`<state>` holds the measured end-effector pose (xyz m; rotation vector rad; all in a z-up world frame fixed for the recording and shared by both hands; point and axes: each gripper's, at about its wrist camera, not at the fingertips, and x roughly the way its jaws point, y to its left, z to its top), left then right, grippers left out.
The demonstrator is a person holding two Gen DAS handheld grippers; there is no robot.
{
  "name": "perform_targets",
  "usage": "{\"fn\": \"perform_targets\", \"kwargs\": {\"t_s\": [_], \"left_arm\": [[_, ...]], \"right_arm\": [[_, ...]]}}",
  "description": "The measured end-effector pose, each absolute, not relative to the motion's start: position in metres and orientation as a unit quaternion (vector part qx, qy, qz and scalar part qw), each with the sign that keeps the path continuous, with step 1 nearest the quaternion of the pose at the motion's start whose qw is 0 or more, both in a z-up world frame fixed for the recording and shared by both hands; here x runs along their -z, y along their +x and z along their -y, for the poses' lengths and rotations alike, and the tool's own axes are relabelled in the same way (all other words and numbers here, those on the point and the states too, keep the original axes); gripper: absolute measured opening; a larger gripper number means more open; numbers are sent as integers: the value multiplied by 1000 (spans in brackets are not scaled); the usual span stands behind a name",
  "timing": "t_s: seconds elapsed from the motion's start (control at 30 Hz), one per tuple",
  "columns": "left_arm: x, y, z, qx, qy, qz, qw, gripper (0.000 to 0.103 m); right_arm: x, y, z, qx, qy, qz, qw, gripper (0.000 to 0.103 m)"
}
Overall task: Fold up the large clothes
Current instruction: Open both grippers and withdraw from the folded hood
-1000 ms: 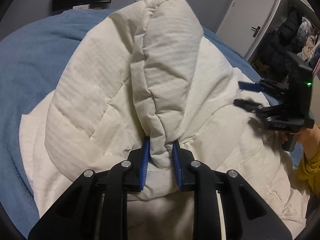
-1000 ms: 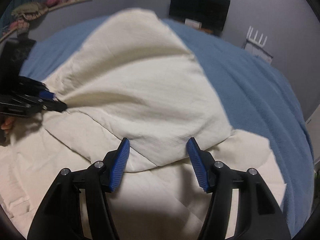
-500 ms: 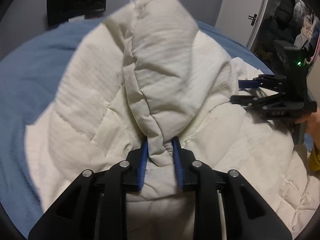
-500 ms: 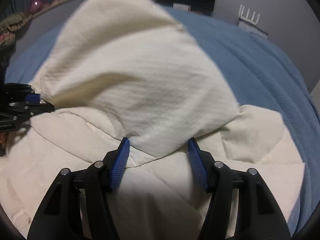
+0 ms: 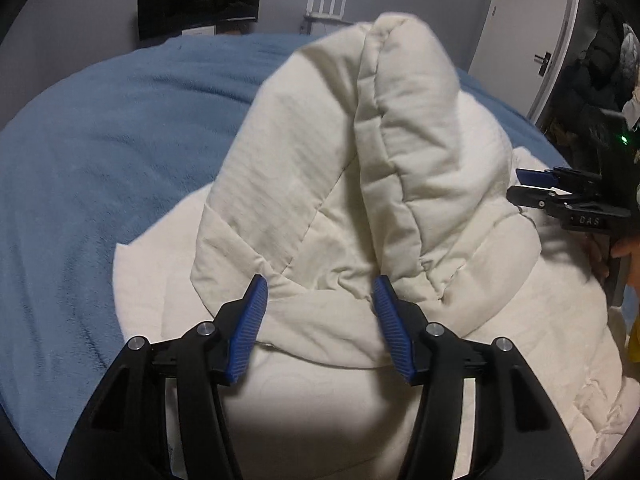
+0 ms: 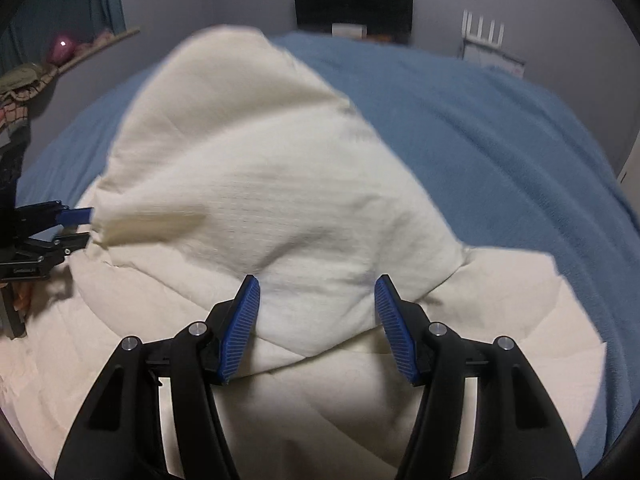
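Note:
A large cream quilted garment [image 5: 360,184] lies on a blue blanket [image 5: 100,152], with a thick fold bulging up from its far side over the near layer. My left gripper [image 5: 320,320] is open, its blue pads on either side of the fold's near edge and holding nothing. My right gripper [image 6: 316,320] is open over the same fold [image 6: 260,184]. Each gripper shows in the other's view: the right one at the right edge [image 5: 532,186], the left one at the left edge [image 6: 76,226], both beside the fold.
The blue blanket [image 6: 500,140] covers the bed around the garment. A dark monitor [image 5: 200,0] and a white router [image 5: 326,2] stand at the far wall. A door [image 5: 520,20] and hanging dark clothes [image 5: 592,72] are at the right. A cluttered shelf [image 6: 48,64] is at the left.
My left gripper was shut on the fold and has opened, letting it go. The fold has come toward me over the near layer. My right gripper stayed open.

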<state>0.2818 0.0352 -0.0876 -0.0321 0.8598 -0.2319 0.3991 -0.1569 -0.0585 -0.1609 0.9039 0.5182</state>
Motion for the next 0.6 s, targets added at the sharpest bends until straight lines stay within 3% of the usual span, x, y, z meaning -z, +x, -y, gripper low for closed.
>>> {"fn": "perform_targets", "kwargs": {"t_s": [0.27,0.37,0.6], "left_arm": [[84,272,-49,109,-15,-399,911,55],[67,260,-49,88,-16,-386,918,73],[16,223,-42,58,-6,-377,924,78]], "right_arm": [[40,378,167,-234,-52,-417,877,57],[15,356,175,-233,-50,-395,888,57],[-43,300,199,-238,-40,-377,894,67]]}}
